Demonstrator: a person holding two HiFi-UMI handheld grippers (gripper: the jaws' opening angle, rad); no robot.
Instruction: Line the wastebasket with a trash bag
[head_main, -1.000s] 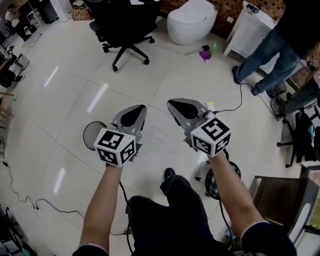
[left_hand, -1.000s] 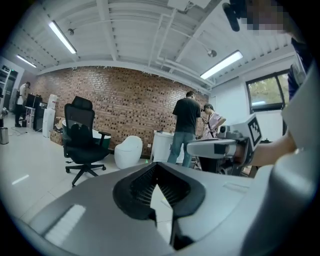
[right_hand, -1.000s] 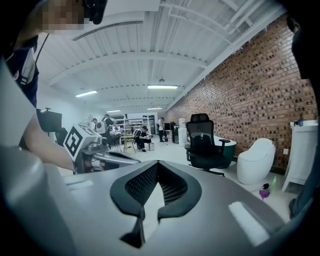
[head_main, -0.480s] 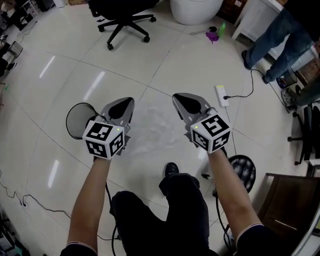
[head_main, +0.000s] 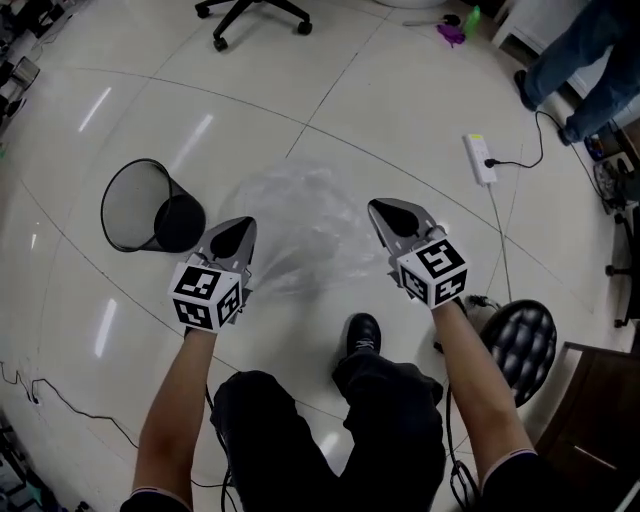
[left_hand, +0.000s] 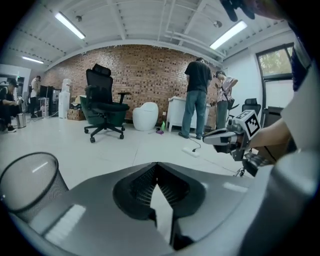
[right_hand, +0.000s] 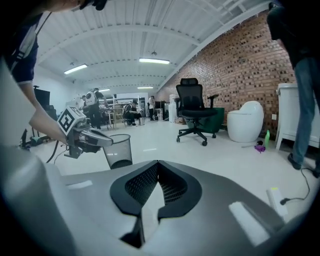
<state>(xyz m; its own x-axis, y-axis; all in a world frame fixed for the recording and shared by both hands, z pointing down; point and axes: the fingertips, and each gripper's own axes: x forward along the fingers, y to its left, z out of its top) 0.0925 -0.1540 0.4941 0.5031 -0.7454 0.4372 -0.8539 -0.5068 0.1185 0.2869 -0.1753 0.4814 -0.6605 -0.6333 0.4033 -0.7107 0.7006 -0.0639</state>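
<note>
The bag is being pinched by the left gripper and the right gripper, each with its jaws pressed together on the film, and is being spread ahead between them. The basket is standing upright near the left gripper's outer side, the nearer hand.

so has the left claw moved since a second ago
Yes. In the head view the left claw covered the right edge of the wastebasket then; now it sits lower right of it, apart, shut on the trash bag.
</note>
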